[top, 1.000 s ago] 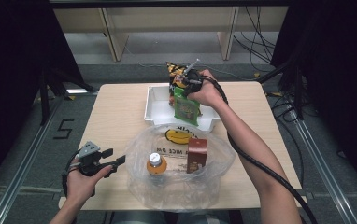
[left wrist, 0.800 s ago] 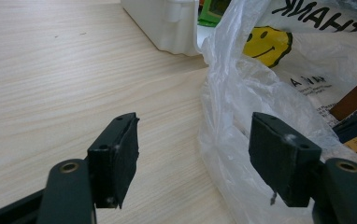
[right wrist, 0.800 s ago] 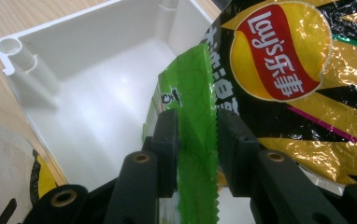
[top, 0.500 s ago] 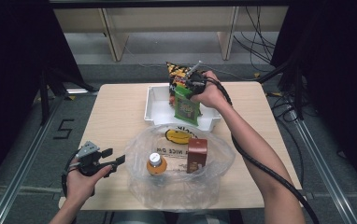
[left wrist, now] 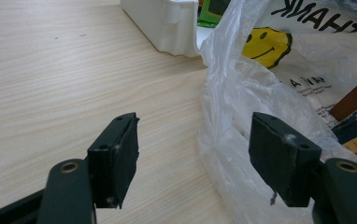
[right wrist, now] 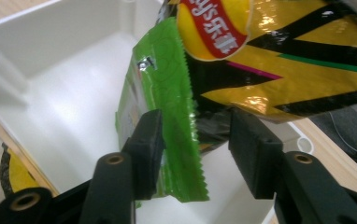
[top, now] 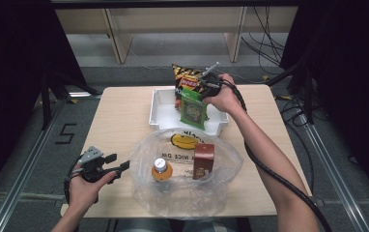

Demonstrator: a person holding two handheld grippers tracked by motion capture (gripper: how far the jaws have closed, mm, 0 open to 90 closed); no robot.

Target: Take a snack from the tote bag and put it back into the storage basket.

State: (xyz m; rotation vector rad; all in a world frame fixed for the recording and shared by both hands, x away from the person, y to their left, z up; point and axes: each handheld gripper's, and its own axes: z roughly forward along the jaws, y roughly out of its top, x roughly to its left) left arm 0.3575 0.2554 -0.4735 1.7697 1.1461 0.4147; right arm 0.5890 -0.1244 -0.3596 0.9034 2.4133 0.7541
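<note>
green packet upright, long axis vertical

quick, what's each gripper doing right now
Left gripper: open, holding nothing, beside the plastic bag.
Right gripper: jaws just opening, green packet between them.

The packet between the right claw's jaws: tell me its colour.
Bright green packet, with a zigzag-cut edge; the right gripper view shows it best.

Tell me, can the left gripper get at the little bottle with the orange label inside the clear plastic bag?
Probably not straight away. The left gripper sits open beside the clear plastic bag, and the bag's crinkled wall stands between its jaws and the small orange-labelled bottle. It would likely have to go in over the rim.
</note>
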